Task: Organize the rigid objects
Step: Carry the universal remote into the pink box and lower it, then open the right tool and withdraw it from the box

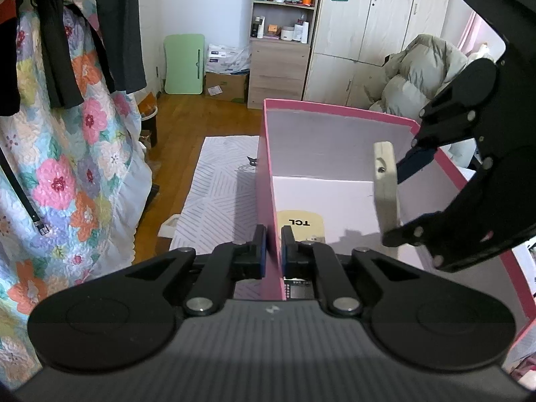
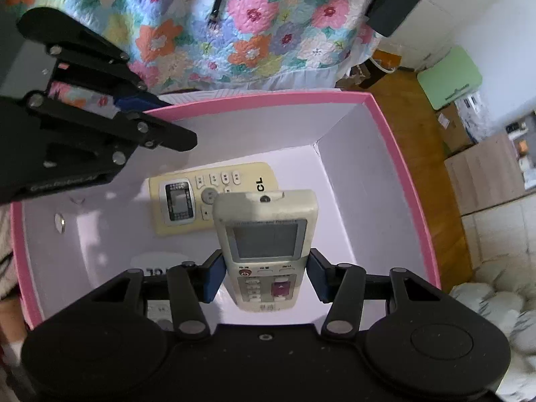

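- Left wrist view, step in hand: steadying of the pink box [image 1: 338,109] while a remote goes in. The left gripper [image 1: 274,251] is clamped almost fully closed on the box's near side wall, one pad outside, one inside. Judged best practice: keep that pinch firm and level so the wall does not flex or tip.
- Left wrist view, item: the white remote [image 1: 385,187] hangs nearly upright inside the box, seen edge-on, off-white and slab-thin, carried by the right gripper [image 1: 400,201] from above. A cream remote [image 1: 299,222] marked TCL lies flat on the box floor.
- Right wrist view, step in hand: the right gripper [image 2: 266,276] holds the white remote [image 2: 266,244] across its width at about half opening, blue pads on both long edges. Lowering it onto bare floor beside the cream remote [image 2: 201,197], then releasing, seems wise; dropping it risks a knock.
- Right wrist view, item: grey display, red power key, magenta key, yellowed casing; it hangs over the box's [image 2: 254,98] white interior.
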A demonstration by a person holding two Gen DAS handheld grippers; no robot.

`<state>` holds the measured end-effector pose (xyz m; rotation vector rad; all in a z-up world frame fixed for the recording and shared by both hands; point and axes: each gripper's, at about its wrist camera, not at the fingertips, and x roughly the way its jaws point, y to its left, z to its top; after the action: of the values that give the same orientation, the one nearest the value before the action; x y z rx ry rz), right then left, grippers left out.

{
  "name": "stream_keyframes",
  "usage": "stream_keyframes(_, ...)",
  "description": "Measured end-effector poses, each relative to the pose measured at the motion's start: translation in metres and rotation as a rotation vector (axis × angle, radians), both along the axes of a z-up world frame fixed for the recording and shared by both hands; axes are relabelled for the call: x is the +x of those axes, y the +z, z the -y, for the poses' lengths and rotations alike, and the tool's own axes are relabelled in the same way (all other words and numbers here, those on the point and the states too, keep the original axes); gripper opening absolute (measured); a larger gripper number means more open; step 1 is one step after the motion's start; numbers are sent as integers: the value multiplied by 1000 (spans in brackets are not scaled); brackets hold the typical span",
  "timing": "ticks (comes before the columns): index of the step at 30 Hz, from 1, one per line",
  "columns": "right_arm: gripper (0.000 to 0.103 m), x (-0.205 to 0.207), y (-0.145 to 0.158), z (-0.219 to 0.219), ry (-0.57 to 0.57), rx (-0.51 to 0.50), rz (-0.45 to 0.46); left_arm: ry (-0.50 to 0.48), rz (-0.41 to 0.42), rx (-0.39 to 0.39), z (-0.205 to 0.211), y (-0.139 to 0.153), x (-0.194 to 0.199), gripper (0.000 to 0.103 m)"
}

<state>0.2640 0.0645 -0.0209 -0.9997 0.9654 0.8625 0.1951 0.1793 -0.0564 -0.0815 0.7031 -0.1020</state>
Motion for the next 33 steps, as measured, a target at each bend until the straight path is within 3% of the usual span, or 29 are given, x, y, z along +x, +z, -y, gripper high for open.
stream_keyframes(9, 57, -12, -1, 11, 17, -73, -50, -3, 0, 1, 1, 0, 1, 8)
stream_keyframes(12, 57, -15, -13, 11, 32, -124, -128, -2, 1, 9, 1, 0, 1, 7)
stream_keyframes(21, 58, 4, -51, -19, 5, -175, -158, 0, 3, 5, 3, -1, 0, 7)
stream_keyframes(27, 57, 15, -57, -19, -27, -181, -191, -7, 2, -9, 1, -1, 1, 8)
stream_keyframes(33, 58, 5, -55, -12, -18, -176, -153, -8, 4, -10, 1, -2, 0, 8)
